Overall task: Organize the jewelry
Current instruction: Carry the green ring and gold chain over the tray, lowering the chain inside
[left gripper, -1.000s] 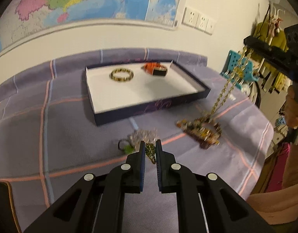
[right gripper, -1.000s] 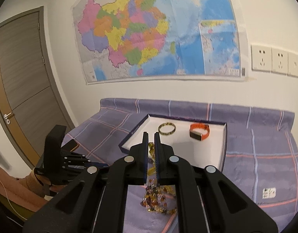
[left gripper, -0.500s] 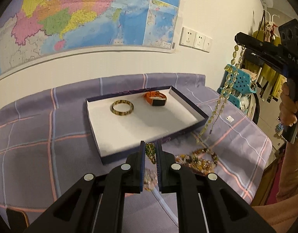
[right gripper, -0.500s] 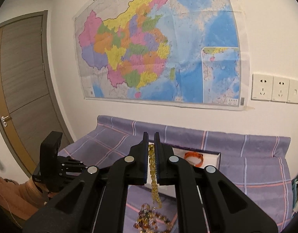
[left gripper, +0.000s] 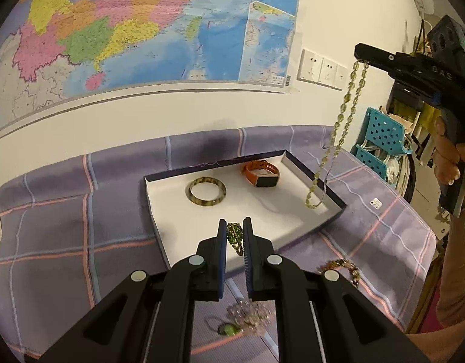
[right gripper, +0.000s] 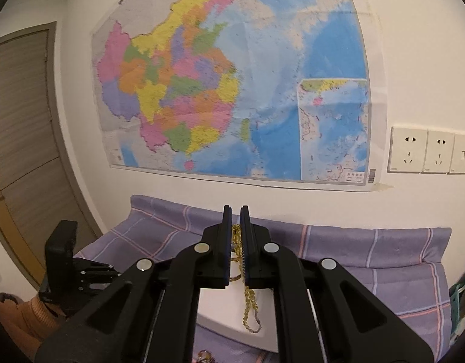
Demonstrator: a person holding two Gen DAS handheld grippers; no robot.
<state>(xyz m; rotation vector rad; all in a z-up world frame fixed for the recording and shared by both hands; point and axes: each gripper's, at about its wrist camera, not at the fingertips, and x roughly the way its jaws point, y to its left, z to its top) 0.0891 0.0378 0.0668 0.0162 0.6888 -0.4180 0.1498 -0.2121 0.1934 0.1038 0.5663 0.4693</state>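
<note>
A white tray with dark blue walls (left gripper: 159, 227) lies on the purple checked cloth and holds a mottled bangle (left gripper: 207, 191) and an orange watch (left gripper: 261, 173). My left gripper (left gripper: 235, 230) is shut on a green bead necklace (left gripper: 236, 240), held over the tray's near edge. My right gripper (right gripper: 235, 214) is shut on a long gold chain (right gripper: 249, 305); in the left wrist view the chain (left gripper: 338, 139) hangs high over the tray's right end. A clear crystal bracelet with a green stone (left gripper: 247, 317) and a brown bead bracelet (left gripper: 343, 267) lie on the cloth.
A map and wall sockets (left gripper: 321, 68) are on the wall behind the table. A turquoise crate (left gripper: 380, 142) stands at the right. The door (right gripper: 17, 151) is at left in the right wrist view. The cloth's right edge (left gripper: 429, 242) drops off.
Both grippers rose and moved towards the tray. The gold chain lifted fully off the bead bracelet and now hangs over the tray. The green necklace lifted off the cloth.
</note>
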